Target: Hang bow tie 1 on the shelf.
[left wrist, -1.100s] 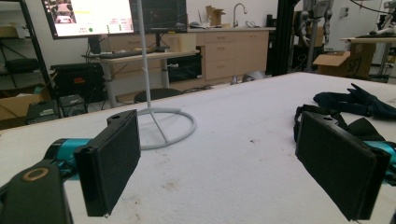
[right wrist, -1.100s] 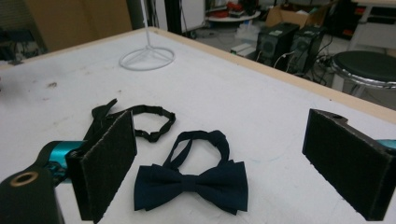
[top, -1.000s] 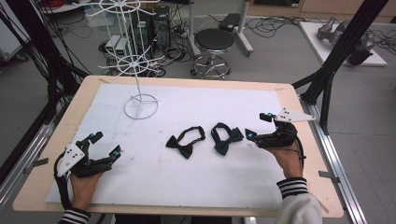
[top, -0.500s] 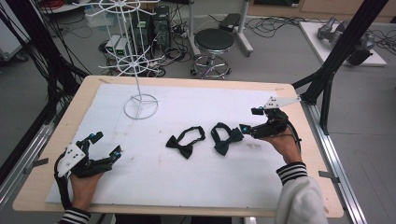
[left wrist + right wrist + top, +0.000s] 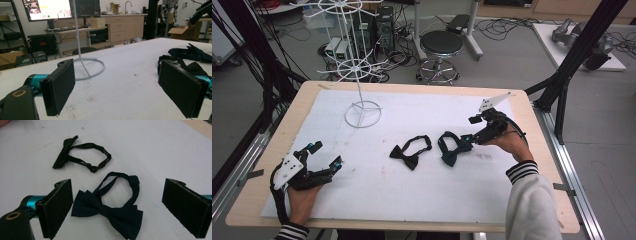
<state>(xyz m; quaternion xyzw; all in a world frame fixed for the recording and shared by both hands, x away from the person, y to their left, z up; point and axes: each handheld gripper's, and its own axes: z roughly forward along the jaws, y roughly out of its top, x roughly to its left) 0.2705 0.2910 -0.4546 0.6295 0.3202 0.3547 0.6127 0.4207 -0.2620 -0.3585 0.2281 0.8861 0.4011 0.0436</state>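
Two bow ties lie on the white mat. The black bow tie is at the centre, and the dark navy bow tie is just to its right. My right gripper hovers over the navy tie's right side, tilted down at it. It is open, and in the right gripper view the tie lies between the pads without touching them. My left gripper rests open on the mat at the front left, holding nothing.
A white wire display stand rises from a ring base at the back left of the mat. The wooden table edge runs along the front. Black frame posts stand beside the table, with a stool behind it.
My right gripper has lifted, moved left and away from the person, and tilted down over the navy bow tie. The left gripper and both ties have stayed put.
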